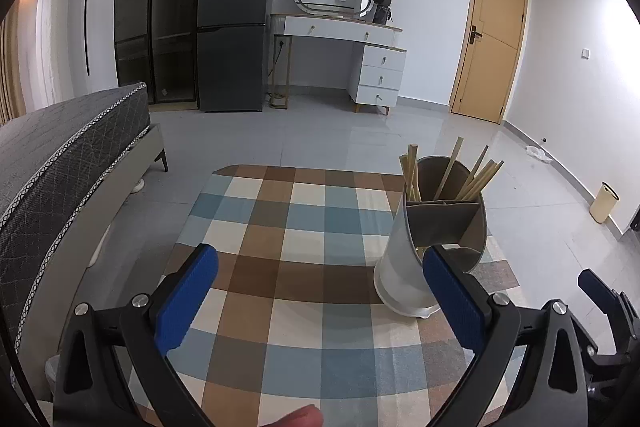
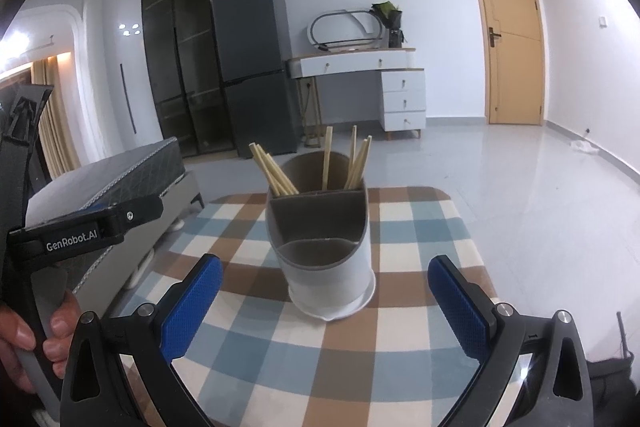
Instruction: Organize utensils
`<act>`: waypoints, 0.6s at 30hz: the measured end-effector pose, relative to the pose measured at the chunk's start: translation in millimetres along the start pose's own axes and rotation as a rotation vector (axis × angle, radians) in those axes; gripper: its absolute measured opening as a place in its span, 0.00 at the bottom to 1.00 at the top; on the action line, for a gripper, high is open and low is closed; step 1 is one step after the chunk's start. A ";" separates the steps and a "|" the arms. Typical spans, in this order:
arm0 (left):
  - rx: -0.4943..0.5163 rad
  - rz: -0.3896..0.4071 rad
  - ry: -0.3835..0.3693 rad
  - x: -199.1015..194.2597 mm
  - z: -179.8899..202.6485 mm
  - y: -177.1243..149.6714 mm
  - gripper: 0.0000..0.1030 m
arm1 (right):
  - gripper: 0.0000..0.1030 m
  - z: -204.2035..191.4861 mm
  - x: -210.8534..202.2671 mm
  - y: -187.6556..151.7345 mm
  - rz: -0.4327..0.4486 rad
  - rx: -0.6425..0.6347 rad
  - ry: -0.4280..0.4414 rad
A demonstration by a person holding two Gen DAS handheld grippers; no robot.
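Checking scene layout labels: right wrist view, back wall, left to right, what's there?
Dark glass cabinet → fridge → white dressing table → wooden door.

The chopsticks (image 2: 276,173) have their lower ends hidden inside the utensil holder (image 2: 326,267). In the left wrist view, the left gripper's right finger (image 1: 452,293) covers the holder's lower right side. The checked tablecloth's (image 2: 420,327) near edge is cut off by the frame.
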State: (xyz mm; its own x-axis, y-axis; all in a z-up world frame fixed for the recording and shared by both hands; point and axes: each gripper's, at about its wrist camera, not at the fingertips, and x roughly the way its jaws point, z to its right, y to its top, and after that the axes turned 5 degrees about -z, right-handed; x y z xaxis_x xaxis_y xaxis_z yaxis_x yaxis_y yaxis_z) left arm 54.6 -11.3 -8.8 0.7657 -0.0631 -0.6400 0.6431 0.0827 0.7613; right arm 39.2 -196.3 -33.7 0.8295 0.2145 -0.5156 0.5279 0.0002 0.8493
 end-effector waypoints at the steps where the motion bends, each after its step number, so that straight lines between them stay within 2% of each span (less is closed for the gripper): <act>1: 0.000 0.000 0.000 0.2 0.2 -0.1 0.97 | 1.00 0.7 0.6 -0.3 -0.001 0.003 0.000; 18: -0.023 -0.018 -0.006 4.1 -3.7 -0.9 0.97 | 1.00 -1.2 3.8 -1.7 -0.005 -0.010 -0.006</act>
State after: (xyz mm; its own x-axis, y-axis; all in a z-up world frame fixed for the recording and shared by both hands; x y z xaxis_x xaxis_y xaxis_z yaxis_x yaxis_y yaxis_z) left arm 57.1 -8.0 -12.5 0.7542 -0.0709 -0.6528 0.6564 0.1044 0.7471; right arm 41.2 -194.3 -37.0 0.8282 0.2088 -0.5201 0.5298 0.0113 0.8481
